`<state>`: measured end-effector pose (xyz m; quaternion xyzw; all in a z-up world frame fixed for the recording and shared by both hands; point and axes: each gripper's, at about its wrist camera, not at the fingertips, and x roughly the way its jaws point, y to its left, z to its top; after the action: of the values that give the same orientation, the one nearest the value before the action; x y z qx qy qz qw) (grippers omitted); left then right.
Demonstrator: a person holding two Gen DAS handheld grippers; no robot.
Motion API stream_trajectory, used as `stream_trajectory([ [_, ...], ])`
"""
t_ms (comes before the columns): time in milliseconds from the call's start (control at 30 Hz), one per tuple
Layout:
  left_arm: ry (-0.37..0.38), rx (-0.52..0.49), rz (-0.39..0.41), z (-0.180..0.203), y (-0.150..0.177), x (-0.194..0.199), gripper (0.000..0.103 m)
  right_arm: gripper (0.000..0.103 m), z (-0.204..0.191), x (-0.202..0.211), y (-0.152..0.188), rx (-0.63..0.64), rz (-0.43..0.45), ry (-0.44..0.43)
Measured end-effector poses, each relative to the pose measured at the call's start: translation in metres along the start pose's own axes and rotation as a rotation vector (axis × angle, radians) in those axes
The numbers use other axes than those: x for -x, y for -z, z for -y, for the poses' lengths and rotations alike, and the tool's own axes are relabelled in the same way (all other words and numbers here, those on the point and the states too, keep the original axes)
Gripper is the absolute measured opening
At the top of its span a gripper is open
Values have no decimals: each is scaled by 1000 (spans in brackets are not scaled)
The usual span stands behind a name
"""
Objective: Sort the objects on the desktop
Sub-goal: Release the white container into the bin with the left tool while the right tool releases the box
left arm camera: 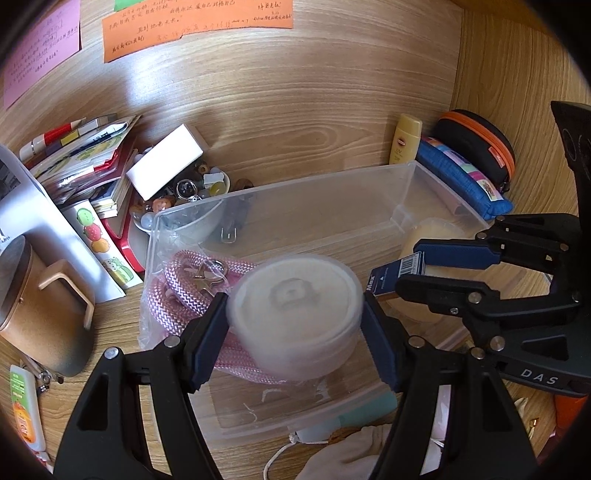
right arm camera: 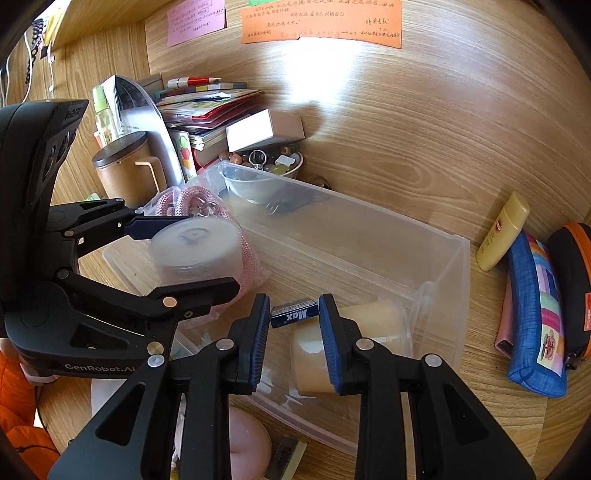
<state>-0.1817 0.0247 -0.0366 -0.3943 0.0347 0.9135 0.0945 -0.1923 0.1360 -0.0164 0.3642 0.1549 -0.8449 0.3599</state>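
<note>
Desktop clutter surrounds a clear plastic bin on the wooden desk, and both of my hand-held grippers reach over that bin. Nearest to me, my left gripper has its jaws spread fairly wide and clamped on a round, cloudy white tub, one blue pad against each side of it; the tub hangs above the bin's left end, over a coil of pink rope in a plastic bag. My right gripper has its jaws set narrow around a small blue box printed "Max", which sits between the blue pads above the bin's right end. Just beyond that box, inside the bin, lies a pale yellowish jar on its side. Past the bin's far right corner, a yellow sunscreen tube, a blue fabric pencil case and a black case with an orange zip lie close together. To the far left sit a brown lidded mug, a stack of books, a white box and a small bowl of beads and trinkets. Farthest back, an orange note and a pink note are stuck to the wooden back panel.
</note>
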Motion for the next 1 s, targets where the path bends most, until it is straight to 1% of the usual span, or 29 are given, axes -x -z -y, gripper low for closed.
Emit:
stream_trajectory([
  [400,10,-2,-15,2,0,-2,74,25,1,2,2,8,-12,-18],
  [500,10,-2,-18,2,0,-2,74,31,1,3,2,5,-11,-13],
  [567,13,1,-19,1,0,-2,75,38,2,5,2,5,-3,-3],
  [700,21,10,-22,0,0,-1,77,44,2,12,0,10,21,6],
  [767,19,13,-19,-1,-1,1,77,49,1,15,0,13,30,15],
  [900,14,22,-9,-3,-2,6,81,53,0,20,-2,19,43,23],
  [1000,7,27,1,-4,-4,12,83,60,0,26,-3,22,53,34],
])
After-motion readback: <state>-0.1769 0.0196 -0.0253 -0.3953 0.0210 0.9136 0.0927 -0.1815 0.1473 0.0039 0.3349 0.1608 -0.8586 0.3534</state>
